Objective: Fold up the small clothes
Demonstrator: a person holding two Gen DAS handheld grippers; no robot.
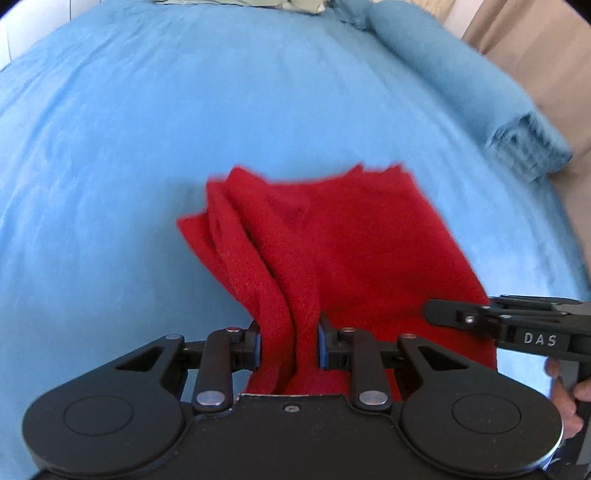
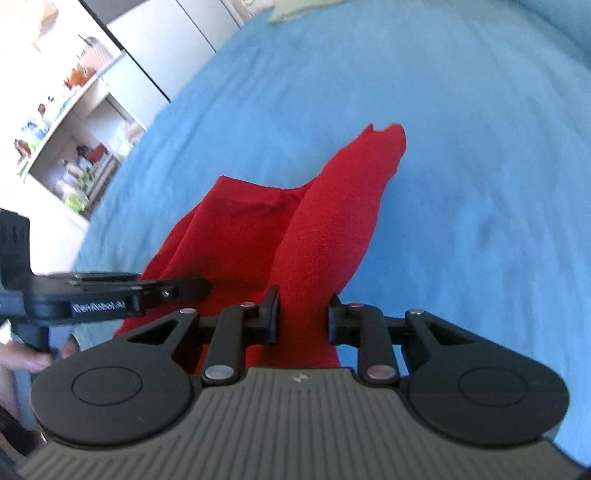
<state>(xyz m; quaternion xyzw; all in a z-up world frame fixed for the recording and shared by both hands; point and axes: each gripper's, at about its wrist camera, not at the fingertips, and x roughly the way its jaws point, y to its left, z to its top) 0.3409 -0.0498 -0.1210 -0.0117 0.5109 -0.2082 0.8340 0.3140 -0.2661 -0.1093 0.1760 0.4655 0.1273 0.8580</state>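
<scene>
A small red knit garment [image 1: 332,236] hangs in folds over the blue bedspread [image 1: 184,110]. My left gripper [image 1: 289,341] is shut on a bunched edge of it, with several folds pinched between the blue pads. My right gripper [image 2: 303,314] is shut on another bunched part of the same red garment [image 2: 325,229], which trails away toward the bed. The right gripper also shows in the left wrist view [image 1: 517,325] at the garment's right edge. The left gripper shows in the right wrist view [image 2: 110,295] at the left.
A rolled blue blanket [image 1: 480,96] lies at the far right of the bed, beside a beige wall. A greenish cloth [image 2: 295,9] lies at the bed's far end. White shelves [image 2: 74,122] with small items stand beyond the bed's left edge.
</scene>
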